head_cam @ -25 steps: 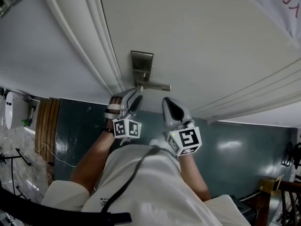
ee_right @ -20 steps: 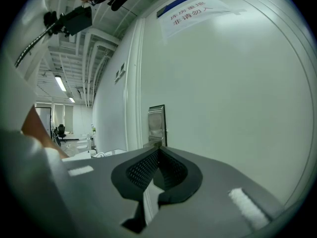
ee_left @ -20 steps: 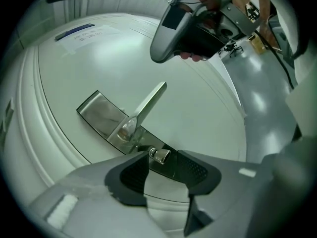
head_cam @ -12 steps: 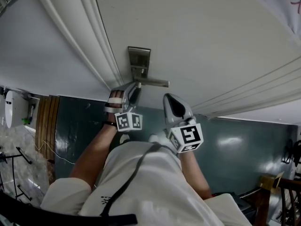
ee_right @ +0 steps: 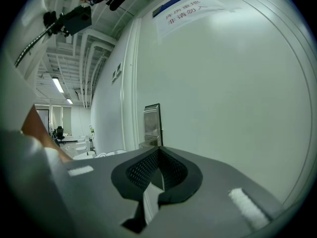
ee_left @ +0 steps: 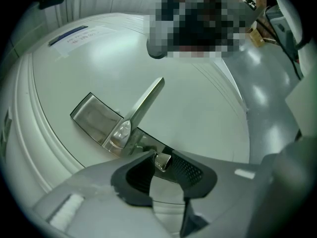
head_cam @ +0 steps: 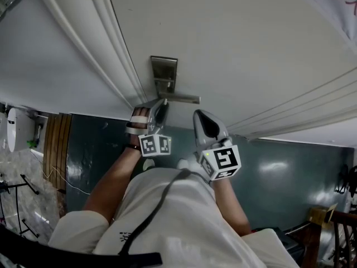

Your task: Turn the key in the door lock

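Pinching the key head, blade hidden, left gripper with jaws just closed in; right gripper clamped together, empty

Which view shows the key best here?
Left gripper view: the key sits close up between the jaws of the left hand-held gripper, which have just been closing. Head view hides it behind that gripper; right gripper view shows only the lock plate.

Both forearms reach forward side by side, the left gripper tipped slightly downward, its jaws having just been closing onto the key pinched between its pads, while the right gripper hangs beside it, nearly level, jaws together and empty.
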The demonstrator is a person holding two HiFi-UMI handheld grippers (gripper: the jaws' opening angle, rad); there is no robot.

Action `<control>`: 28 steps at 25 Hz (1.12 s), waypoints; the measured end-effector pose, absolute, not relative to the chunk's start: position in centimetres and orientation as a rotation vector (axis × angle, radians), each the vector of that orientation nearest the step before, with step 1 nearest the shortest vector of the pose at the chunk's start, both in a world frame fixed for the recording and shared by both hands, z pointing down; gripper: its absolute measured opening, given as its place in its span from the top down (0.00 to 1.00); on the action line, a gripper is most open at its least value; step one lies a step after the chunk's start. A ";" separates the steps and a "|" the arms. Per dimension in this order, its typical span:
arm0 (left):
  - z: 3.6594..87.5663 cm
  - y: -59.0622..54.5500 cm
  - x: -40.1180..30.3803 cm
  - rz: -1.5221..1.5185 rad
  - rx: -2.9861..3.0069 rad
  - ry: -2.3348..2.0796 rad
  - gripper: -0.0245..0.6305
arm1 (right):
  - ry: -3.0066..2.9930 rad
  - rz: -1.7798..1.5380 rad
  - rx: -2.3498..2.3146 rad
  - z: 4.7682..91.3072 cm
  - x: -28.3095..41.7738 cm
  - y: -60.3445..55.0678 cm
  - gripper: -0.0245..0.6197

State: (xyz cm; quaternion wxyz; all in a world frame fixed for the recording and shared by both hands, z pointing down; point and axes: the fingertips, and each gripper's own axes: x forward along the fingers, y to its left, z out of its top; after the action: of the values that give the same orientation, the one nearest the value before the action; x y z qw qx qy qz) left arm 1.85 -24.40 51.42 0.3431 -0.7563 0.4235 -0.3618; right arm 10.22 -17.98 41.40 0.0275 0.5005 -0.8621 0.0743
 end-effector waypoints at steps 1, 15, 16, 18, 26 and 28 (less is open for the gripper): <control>51.4 -24.5 1.9 -0.942 -1.966 1.103 0.79 | -2.663 0.231 1.550 41.3 10.3 -18.0 0.95; 51.8 -24.7 1.5 -0.875 -2.139 1.282 0.85 | -2.664 0.236 1.517 41.8 10.4 -17.9 0.95; 51.8 -24.8 1.5 -0.868 -2.157 1.298 0.85 | -2.665 0.237 1.515 41.8 10.4 -17.9 0.95; 51.7 -24.8 1.5 -0.847 -2.198 1.334 0.86 | -2.668 0.236 1.511 41.9 10.5 -18.0 0.95; 51.8 -24.9 1.1 -0.741 -2.408 1.499 0.87 | -2.681 0.235 1.492 41.7 10.5 -18.1 0.95; 51.8 -24.9 1.0 -0.715 -2.457 1.531 0.86 | -2.685 0.235 1.486 41.8 10.4 -18.1 0.95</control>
State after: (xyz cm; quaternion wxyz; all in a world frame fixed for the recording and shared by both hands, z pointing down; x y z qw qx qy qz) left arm 1.02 -24.91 51.85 0.0797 -0.8213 0.5119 -0.2390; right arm 10.44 -18.05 41.76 0.0321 0.4826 -0.8720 0.0762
